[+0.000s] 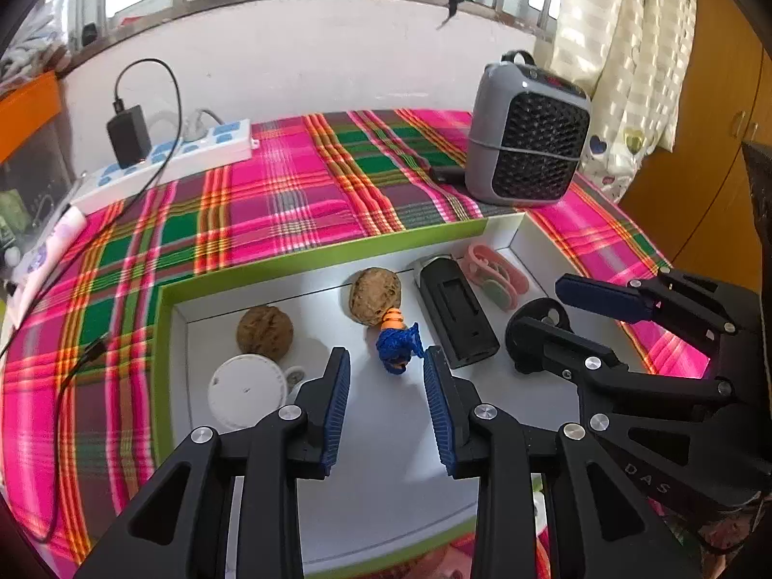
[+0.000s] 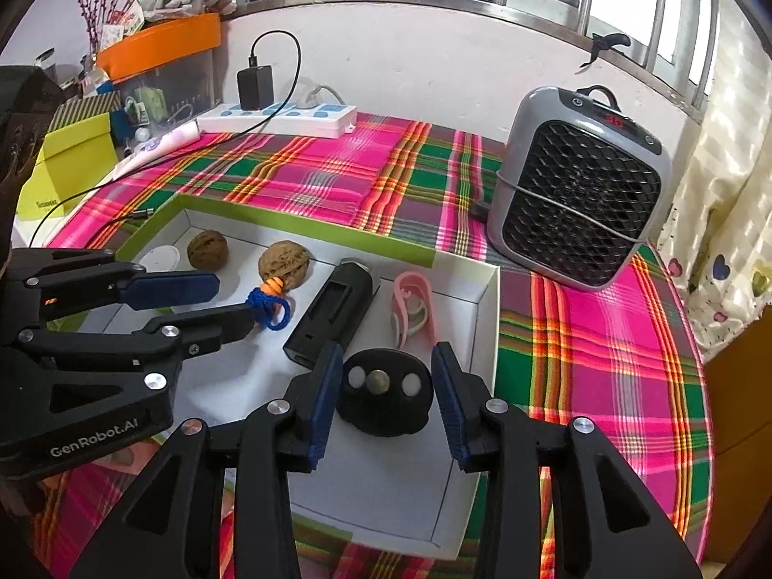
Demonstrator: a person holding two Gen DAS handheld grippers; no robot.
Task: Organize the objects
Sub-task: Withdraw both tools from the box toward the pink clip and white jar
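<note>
A shallow white box with a green rim [image 1: 333,248] [image 2: 309,231] lies on the plaid cloth. In it are two walnuts [image 1: 264,332] [image 1: 374,295], a white round lid [image 1: 247,391], a blue-and-orange knotted charm [image 1: 398,345] [image 2: 268,306], a black rectangular device [image 1: 458,316] [image 2: 333,316], a pink clip [image 1: 492,277] [image 2: 412,311] and a black round disc [image 2: 383,391]. My left gripper [image 1: 386,376] is open, its fingers just short of the charm. My right gripper [image 2: 386,376] is open, its fingers on either side of the black disc.
A grey fan heater [image 1: 528,140] [image 2: 579,193] stands on the cloth behind the box at the right. A white power strip with a black charger [image 1: 164,154] [image 2: 280,116] lies at the back left. An orange bin [image 2: 159,43] and a yellow-green box [image 2: 72,164] stand at the far left.
</note>
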